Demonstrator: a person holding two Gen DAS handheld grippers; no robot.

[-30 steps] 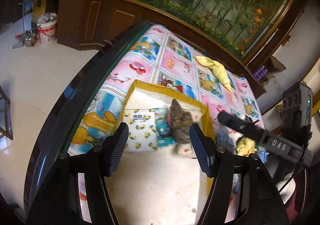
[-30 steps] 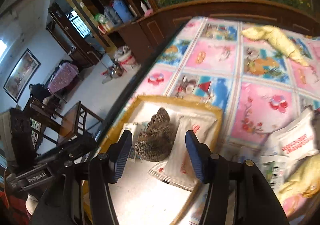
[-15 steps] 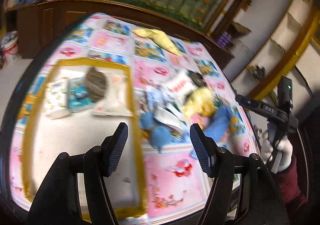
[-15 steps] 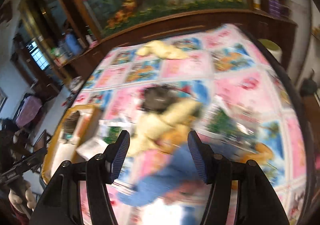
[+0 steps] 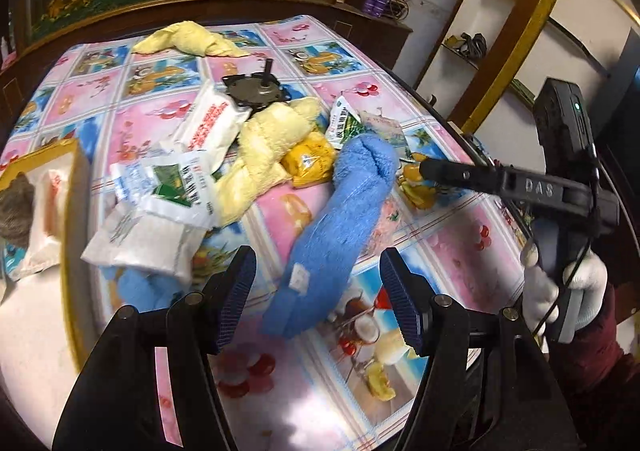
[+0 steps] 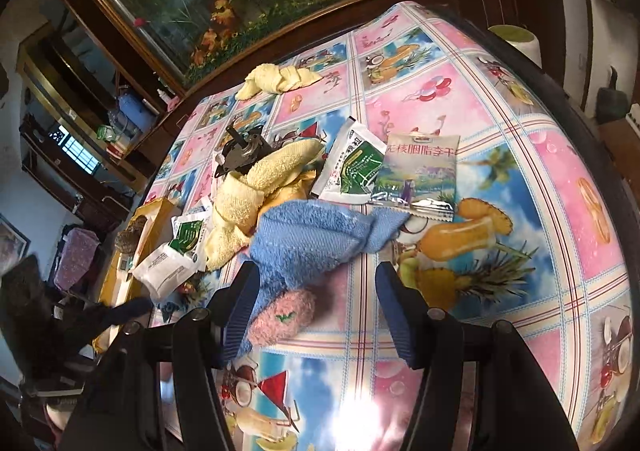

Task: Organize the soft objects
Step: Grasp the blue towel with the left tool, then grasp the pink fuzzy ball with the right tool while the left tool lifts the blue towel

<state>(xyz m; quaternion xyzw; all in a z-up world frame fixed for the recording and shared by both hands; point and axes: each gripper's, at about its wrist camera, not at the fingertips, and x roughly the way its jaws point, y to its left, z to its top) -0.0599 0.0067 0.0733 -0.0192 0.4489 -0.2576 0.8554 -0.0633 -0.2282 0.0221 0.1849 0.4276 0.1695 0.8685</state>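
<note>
A blue towel (image 5: 340,219) lies in front of my open left gripper (image 5: 318,291); it also shows in the right wrist view (image 6: 320,239). A yellow towel (image 5: 268,147) lies in the pile behind it, also in the right wrist view (image 6: 256,195). A pink fuzzy item (image 6: 282,315) lies between the jaws of my open right gripper (image 6: 316,311). The right gripper also shows in the left wrist view (image 5: 424,169), its tip beside the blue towel. The yellow-rimmed tray (image 5: 74,235) at left holds a brown fuzzy item (image 5: 16,207) and packets.
Several snack and tissue packets (image 5: 208,123) lie in the pile, with a dark metal part (image 5: 256,91) behind. Another yellow towel (image 5: 192,41) lies at the far side. A second blue item (image 5: 140,287) lies near the tray. The table's dark rim (image 6: 592,139) curves at right.
Both grippers have swung away from the tray to the pile on the right. The left now faces the blue towel; the right hovers over the pink item.
</note>
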